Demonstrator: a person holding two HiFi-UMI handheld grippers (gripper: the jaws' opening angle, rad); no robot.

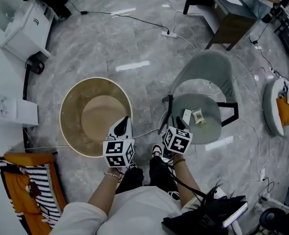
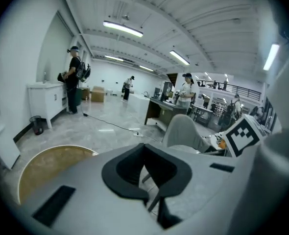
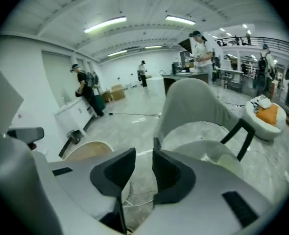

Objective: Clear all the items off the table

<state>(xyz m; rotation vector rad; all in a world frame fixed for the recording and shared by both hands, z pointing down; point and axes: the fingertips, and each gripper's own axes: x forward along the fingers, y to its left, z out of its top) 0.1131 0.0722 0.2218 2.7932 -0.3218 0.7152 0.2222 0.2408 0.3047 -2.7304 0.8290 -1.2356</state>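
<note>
Holds left gripper (image 1: 124, 123) closed, empty, over table (image 1: 73, 126) edge. Holds right gripper (image 1: 178, 123) slightly parted, empty, beside chair (image 1: 210, 67).

No text, label or number can be read.

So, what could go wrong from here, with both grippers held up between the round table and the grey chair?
A white cable lies on the floor by the person's shoes; a step toward the round table or grey chair might catch it.
The left gripper and right gripper are close together and could knock each other.
The small packets on the chair seat look light; a clumsy grip may push them off.
</note>
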